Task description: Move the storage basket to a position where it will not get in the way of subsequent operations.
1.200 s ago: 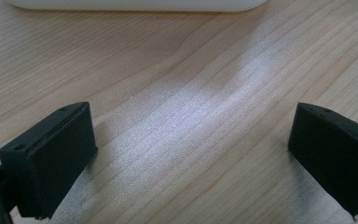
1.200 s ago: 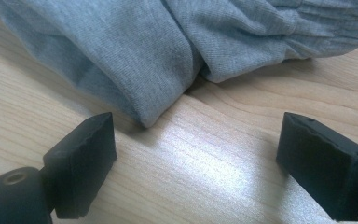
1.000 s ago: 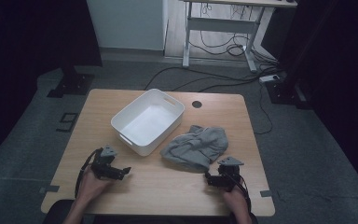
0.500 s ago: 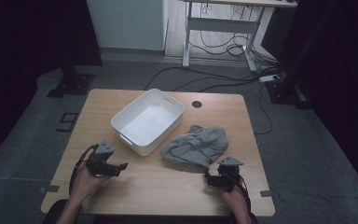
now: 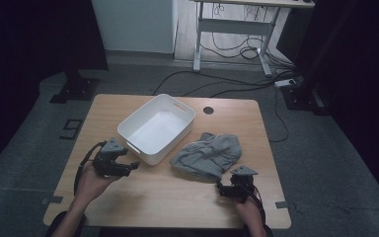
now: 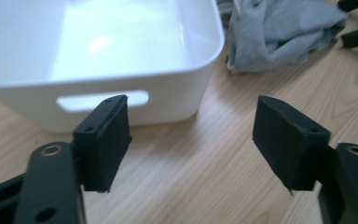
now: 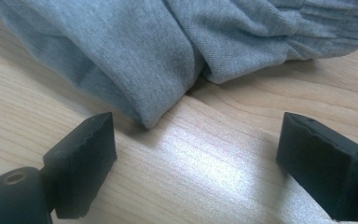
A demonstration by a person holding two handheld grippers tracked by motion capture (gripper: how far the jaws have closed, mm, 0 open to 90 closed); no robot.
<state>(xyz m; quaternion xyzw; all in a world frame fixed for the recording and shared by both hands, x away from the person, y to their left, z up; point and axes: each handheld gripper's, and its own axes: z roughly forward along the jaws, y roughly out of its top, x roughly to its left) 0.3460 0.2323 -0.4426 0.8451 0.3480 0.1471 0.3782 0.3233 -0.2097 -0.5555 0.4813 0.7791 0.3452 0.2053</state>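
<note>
A crumpled grey cloth (image 5: pixel 208 157) lies on the wooden table (image 5: pixel 153 202), right of a white plastic bin (image 5: pixel 156 127) that has nothing in it. My left gripper (image 5: pixel 132 167) hovers above the table just left of the bin, aimed at its handle slot (image 6: pixel 101 100). Its jaws have just been closing, but a wide gap remains with nothing in it (image 6: pixel 193 137). My right gripper (image 5: pixel 220 189) rests low on the table at the cloth's near edge, open, with a fold of the cloth (image 7: pixel 158 60) just ahead of its fingertips (image 7: pixel 86 154).
A round cable hole (image 5: pixel 208 110) sits in the table's far edge. Beyond the table are a desk frame (image 5: pixel 232 37) and cables on the floor (image 5: pixel 212 89). Bare wood lies between my two hands along the near edge.
My left hand has lifted off the table and drifted slightly toward the far side; its jaws stand narrower than before. The right hand, cloth and bin have not moved.
</note>
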